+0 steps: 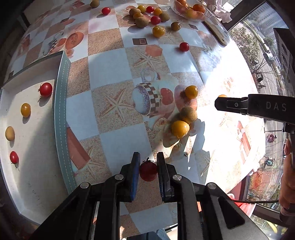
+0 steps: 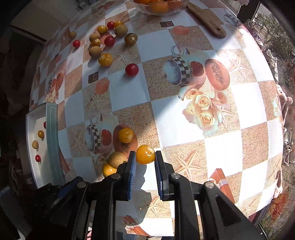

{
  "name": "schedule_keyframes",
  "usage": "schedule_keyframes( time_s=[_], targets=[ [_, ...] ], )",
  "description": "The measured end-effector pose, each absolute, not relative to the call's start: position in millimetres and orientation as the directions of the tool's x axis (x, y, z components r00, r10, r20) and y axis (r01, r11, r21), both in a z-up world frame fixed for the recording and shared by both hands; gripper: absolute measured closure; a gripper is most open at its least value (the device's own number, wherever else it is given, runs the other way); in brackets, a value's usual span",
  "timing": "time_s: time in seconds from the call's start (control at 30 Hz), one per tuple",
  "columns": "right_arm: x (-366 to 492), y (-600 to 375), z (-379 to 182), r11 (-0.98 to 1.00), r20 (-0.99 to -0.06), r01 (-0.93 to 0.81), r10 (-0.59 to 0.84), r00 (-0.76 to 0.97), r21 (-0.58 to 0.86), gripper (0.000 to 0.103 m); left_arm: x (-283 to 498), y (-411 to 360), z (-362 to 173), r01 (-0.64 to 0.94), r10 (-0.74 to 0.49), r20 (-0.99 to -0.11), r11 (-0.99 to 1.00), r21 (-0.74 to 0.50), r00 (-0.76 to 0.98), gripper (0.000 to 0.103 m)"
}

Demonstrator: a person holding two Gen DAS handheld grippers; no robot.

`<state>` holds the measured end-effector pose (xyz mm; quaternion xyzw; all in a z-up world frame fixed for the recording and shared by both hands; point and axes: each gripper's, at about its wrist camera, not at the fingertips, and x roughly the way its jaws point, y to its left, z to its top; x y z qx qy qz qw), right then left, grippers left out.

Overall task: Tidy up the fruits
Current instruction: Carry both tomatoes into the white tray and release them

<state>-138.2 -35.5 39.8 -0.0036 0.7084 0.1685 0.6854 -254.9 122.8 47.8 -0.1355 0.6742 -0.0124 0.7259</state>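
My left gripper is shut on a red cherry tomato and holds it above the patterned table. My right gripper is shut on a yellow tomato, low over the table. In the left wrist view the right gripper reaches in from the right. A white tray at the left holds two red tomatoes, a yellow one and a tan fruit; it also shows in the right wrist view. Two yellow tomatoes and a tan fruit lie just ahead.
Several loose red, yellow and tan fruits lie at the table's far side. A glass bowl of orange fruit and a wooden board stand at the far right. A lone red tomato lies mid-table. The table edge runs along the window.
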Motion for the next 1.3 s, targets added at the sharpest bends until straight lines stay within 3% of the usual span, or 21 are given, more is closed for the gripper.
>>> schedule_keyframes(
  time_s=[0.43, 1.3],
  targets=[
    [-160, -5, 65, 0.926, -0.969, -0.285, 0.239, -0.062, 0.247, 0.081, -274, 161, 78, -0.236, -0.166, -0.971, 0.950, -0.204, 0.171, 0.083],
    [-224, 200, 71, 0.728, -0.963, -0.631, 0.222, -0.156, 0.270, 0.081, -376, 324, 55, -0.582, 0.008, -0.983, 0.806, -0.103, 0.186, 0.083]
  ],
)
